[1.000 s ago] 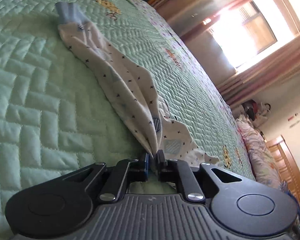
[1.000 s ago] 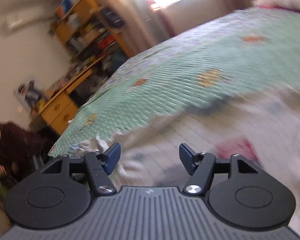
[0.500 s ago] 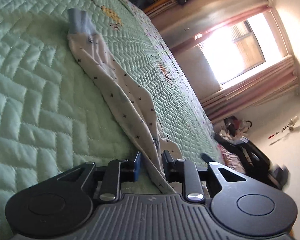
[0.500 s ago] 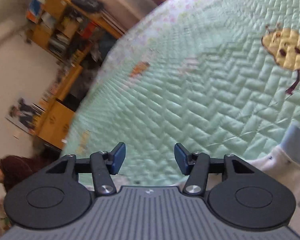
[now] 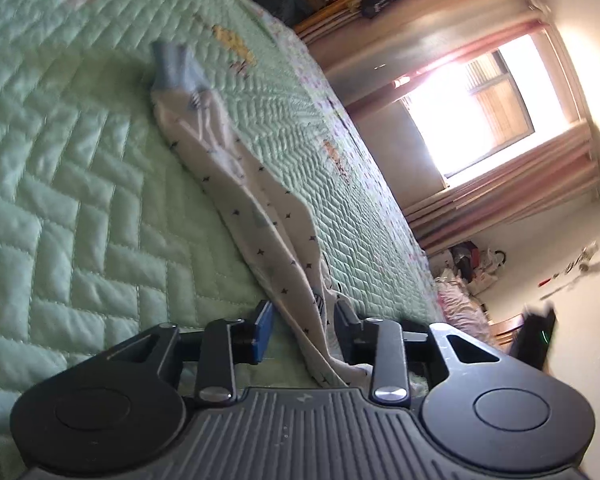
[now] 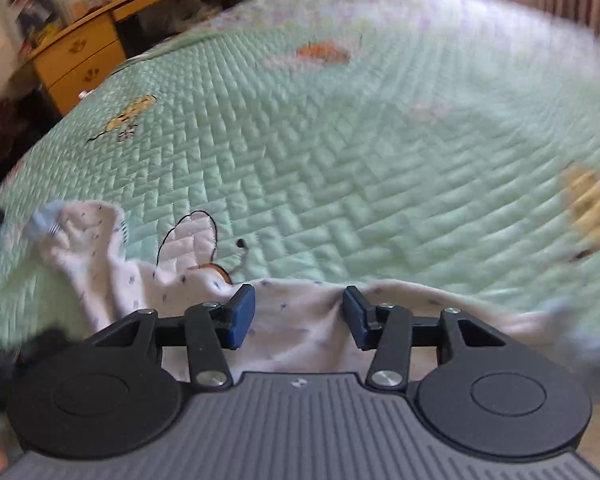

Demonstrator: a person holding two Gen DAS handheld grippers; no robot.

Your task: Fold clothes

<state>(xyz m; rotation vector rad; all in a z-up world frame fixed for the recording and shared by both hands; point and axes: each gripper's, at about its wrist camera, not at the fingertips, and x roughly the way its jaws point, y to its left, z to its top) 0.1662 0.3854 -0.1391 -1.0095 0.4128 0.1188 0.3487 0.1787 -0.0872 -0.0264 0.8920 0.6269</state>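
A white garment with small dark star prints [image 5: 260,216] lies in a long ridge across the green quilt [image 5: 60,184], ending in a grey-blue cuff [image 5: 170,64] at the far end. My left gripper [image 5: 304,328] has its jaws opening, and the near end of the cloth runs loosely between them with a gap on the left side. In the right wrist view the same garment [image 6: 296,320] lies bunched at the near edge of the quilt [image 6: 340,140]. The right gripper [image 6: 298,314] hovers over it with jaws closing, pads apart and not pressing the cloth.
Yellow wooden drawers and a desk [image 6: 80,60] stand beyond the bed's far left corner. A bright window with curtains [image 5: 480,120] is at the far side. Bags and pillows [image 5: 468,276] lie past the bed end. The other gripper's dark body [image 5: 534,338] shows at right.
My left jaws have parted from a tight pinch on the cloth, which now sags between them. The right gripper swung across the bed and down to the garment's near edge, narrowing slightly.
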